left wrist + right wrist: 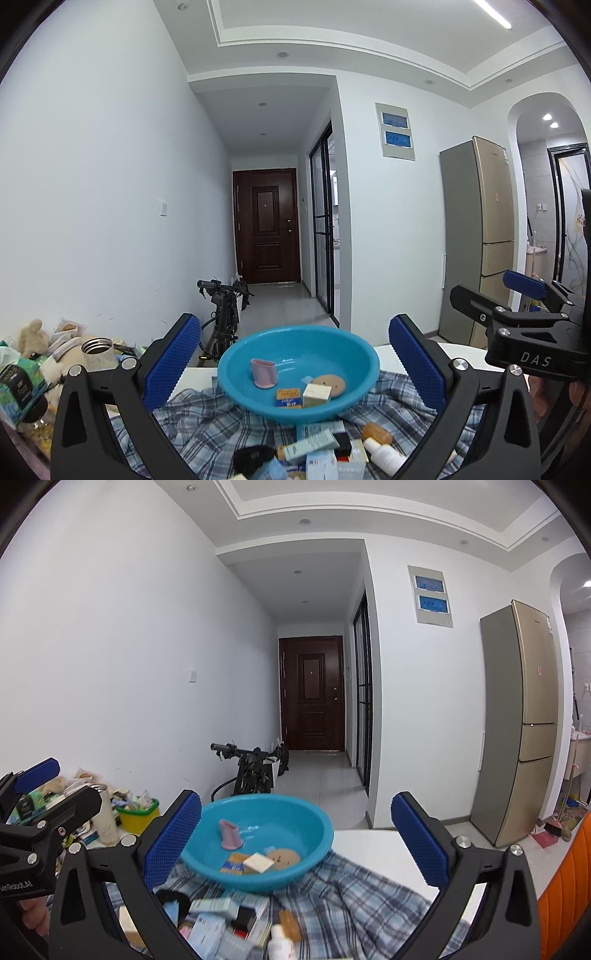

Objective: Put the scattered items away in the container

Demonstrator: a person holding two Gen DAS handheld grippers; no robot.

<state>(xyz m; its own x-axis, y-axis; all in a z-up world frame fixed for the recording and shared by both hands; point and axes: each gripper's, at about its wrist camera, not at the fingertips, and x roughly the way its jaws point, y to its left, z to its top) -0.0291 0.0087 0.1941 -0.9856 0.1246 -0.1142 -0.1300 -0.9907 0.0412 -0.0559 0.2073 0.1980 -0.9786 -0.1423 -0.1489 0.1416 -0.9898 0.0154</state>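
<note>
Both tongs are spread wide and hold nothing, raised above the desk. The left tongs (295,363) frame a blue basin (347,397) resting on a plaid cloth (199,428). Inside the basin lie a pink cup (263,373) and small boxes (316,395). The right tongs (297,836) have the basin at 11 o'clock. Scattered boxes and bottles (321,448) sit at 6 o'clock, touching neither tongs.
</note>
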